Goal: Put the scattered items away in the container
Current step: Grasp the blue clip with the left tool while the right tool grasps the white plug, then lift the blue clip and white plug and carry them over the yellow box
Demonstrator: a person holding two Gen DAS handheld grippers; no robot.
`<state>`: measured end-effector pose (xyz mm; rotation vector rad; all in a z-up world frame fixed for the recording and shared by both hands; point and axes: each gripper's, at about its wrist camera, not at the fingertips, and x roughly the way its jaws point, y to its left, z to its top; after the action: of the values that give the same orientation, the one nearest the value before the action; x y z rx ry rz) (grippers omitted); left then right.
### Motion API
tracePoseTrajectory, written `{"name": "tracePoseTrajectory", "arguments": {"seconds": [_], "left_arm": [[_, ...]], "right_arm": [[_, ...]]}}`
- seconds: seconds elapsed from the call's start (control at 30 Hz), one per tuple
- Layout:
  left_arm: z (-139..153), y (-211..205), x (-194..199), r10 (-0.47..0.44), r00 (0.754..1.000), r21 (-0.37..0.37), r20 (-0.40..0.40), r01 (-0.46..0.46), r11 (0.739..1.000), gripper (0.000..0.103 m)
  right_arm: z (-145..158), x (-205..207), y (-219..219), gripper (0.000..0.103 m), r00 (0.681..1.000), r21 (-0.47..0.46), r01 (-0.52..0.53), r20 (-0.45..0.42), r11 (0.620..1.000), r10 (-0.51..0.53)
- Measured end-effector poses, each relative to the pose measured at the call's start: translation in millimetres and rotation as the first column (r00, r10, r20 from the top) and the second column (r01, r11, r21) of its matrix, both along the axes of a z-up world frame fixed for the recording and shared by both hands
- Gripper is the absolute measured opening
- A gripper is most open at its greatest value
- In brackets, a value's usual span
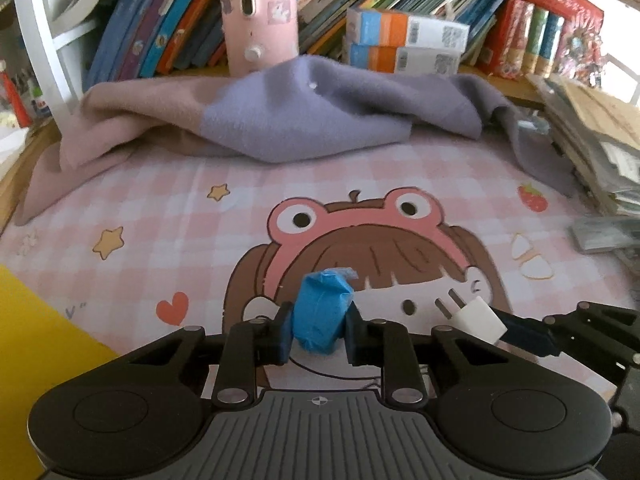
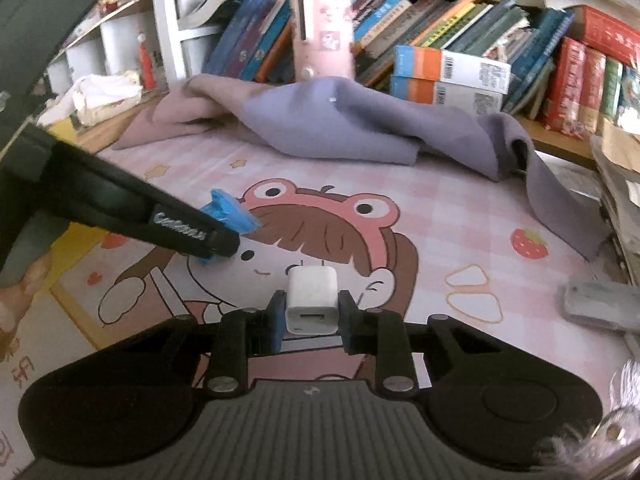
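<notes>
In the left wrist view my left gripper (image 1: 320, 322) is shut on a small blue wrapped packet (image 1: 322, 312), held just above the pink checked cartoon mat (image 1: 160, 208). At the right edge of that view my right gripper (image 1: 516, 330) grips a white charger plug (image 1: 478, 316), prongs pointing left. The right wrist view shows the white charger plug (image 2: 312, 294) pinched between the pads of my right gripper (image 2: 312, 314), with its port facing the camera. My left gripper (image 2: 222, 240) reaches in from the left there, the blue packet (image 2: 230, 214) sticking out beyond its finger.
A crumpled purple and pink cloth (image 1: 304, 116) lies across the back of the mat. Behind it are a pink cylinder (image 1: 260, 12), leaning books (image 1: 168, 28) and stacked boxes (image 1: 404, 44). Papers (image 1: 592, 140) pile up on the right. A yellow surface (image 1: 36, 344) lies at the left.
</notes>
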<state>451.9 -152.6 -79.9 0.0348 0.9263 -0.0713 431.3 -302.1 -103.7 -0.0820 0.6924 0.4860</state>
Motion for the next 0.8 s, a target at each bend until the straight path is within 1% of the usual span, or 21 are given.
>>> {"name": "tracePoseTrajectory", "arguments": {"seconds": [0.13,0.37,0.57,0.8], "left_arm": [[14.8,-3.4,-16.1,-0.015,1.0,-0.022,0.02,0.015,1.0,0.023],[38.3,-4.3,-56.3,-0.031,0.999,-0.08,0.045,0.034,0.996,0.023],[62.0,0.3,-91.6,-0.056,0.994,-0.095,0.096,0.065,0.993,0.023],[88.0,13.2,-132.8,-0.077,0.986,-0.137,0.15,0.098,0.986,0.023]], "right_arm": [[10.9,-8.8,-7.0,0.025,1.0,0.009,0.017,0.001,1.0,-0.017],[38.7,-37.7,-19.7,0.025,1.0,0.005,0.01,0.025,1.0,-0.01],[65.4,-66.8,-26.2,0.025,0.998,-0.017,-0.017,0.058,1.0,0.018],[89.7,-106.5,-22.2,0.025,0.997,-0.039,-0.034,0.07,0.999,0.036]]}}
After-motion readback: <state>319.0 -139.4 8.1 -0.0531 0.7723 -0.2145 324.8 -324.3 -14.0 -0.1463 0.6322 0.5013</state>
